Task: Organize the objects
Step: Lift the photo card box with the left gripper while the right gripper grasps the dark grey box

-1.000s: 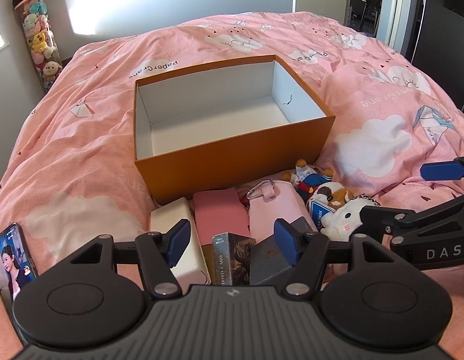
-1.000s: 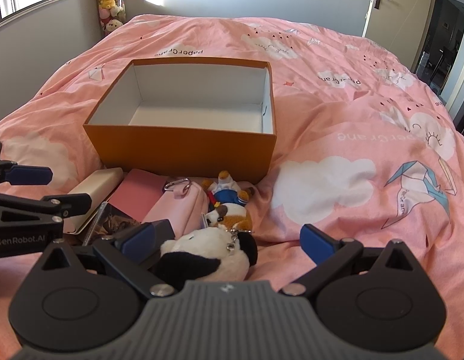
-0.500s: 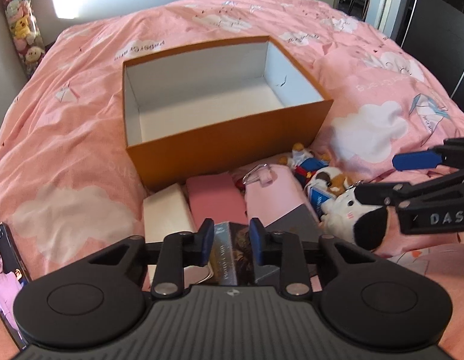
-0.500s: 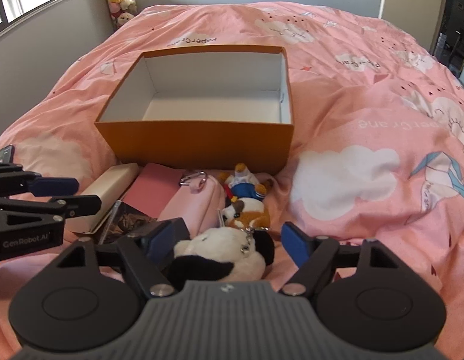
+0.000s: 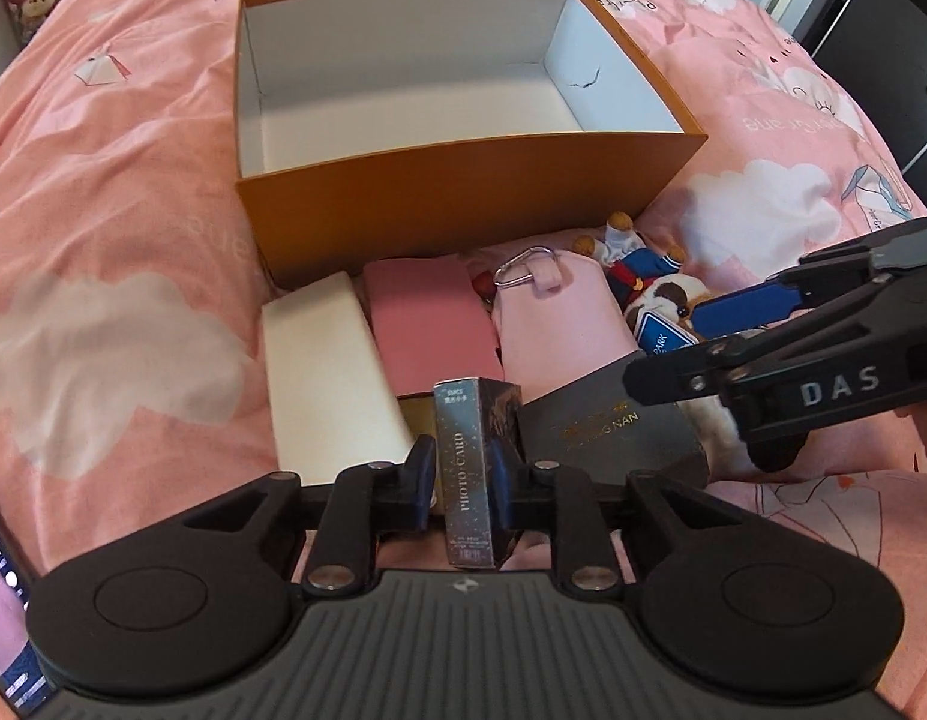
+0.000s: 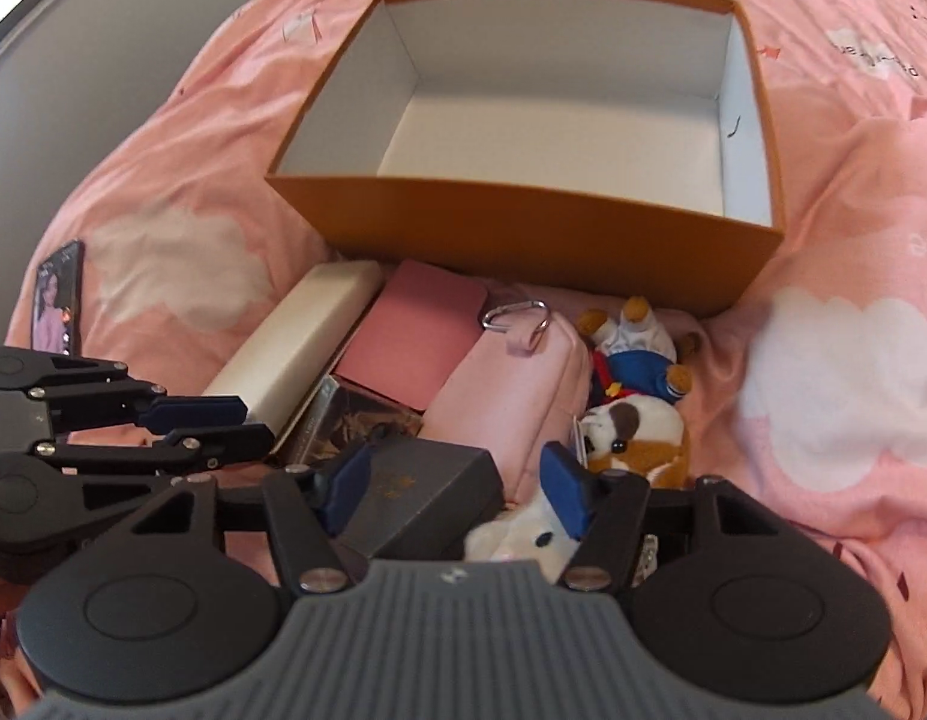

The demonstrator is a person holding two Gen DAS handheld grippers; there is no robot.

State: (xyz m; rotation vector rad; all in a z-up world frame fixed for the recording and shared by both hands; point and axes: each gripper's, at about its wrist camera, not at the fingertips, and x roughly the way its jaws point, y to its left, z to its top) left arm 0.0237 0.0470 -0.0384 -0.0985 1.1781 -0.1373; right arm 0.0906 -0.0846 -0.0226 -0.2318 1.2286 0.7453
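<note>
Glossy photo-card box (image 5: 468, 474) pinched by left gripper (image 5: 463, 480); right gripper (image 6: 457, 480) half-closing around fluffy white plush (image 6: 517, 531)

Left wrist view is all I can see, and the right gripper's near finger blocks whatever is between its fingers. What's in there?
Observer: The right gripper has just been closing. A white plush sits between its jaws, which stand well apart.
Operator: Is the dark grey box in there too?
Observer: One corner is: the dark grey box runs under the pad on the picture's left.
Operator: And the brown and white dog?
Observer: The plush dog lies beyond the other pad, outside the jaws.
</note>
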